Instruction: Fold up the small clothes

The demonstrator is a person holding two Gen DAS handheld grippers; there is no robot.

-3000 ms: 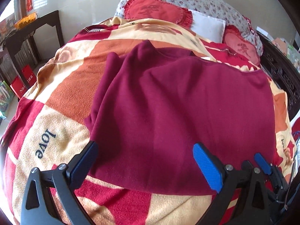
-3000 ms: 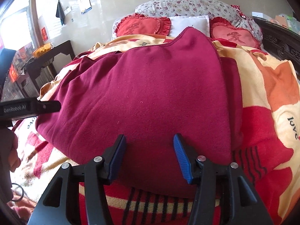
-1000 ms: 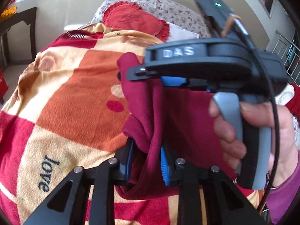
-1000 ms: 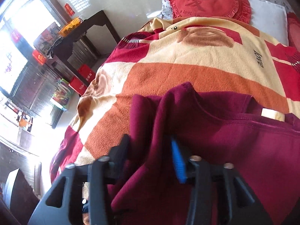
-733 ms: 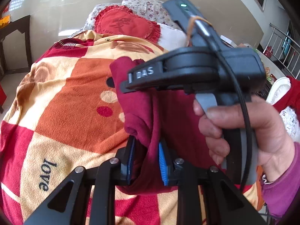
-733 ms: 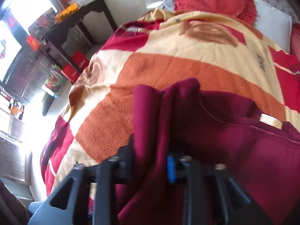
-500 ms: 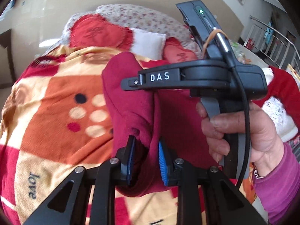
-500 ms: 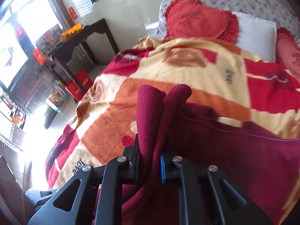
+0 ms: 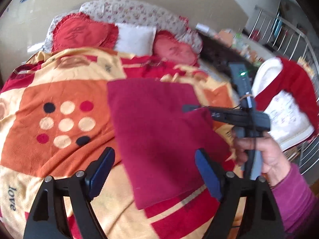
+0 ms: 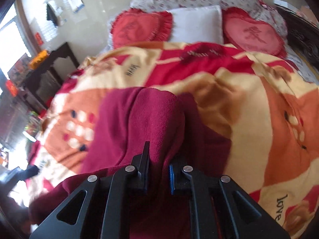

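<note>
A maroon garment (image 9: 159,131) lies folded in a long rectangle on the patterned blanket (image 9: 65,91). My left gripper (image 9: 153,171) is open and empty, its blue pads spread either side of the garment's near end. My right gripper (image 10: 158,171) is shut on the garment's right edge (image 10: 157,127), which bunches up between its fingers. In the left wrist view the right gripper (image 9: 229,115) is held by a hand at the garment's right side.
Red heart cushions (image 9: 79,31) and a white pillow (image 9: 135,37) lie at the bed's head. A dark side table (image 10: 47,67) stands left of the bed. A red and white cloth (image 9: 283,107) lies off the bed's right side.
My left gripper has opened and let go of the garment. The garment, held up bunched before, now lies folded flat on the blanket. My right gripper stays shut on its edge, lower and further right.
</note>
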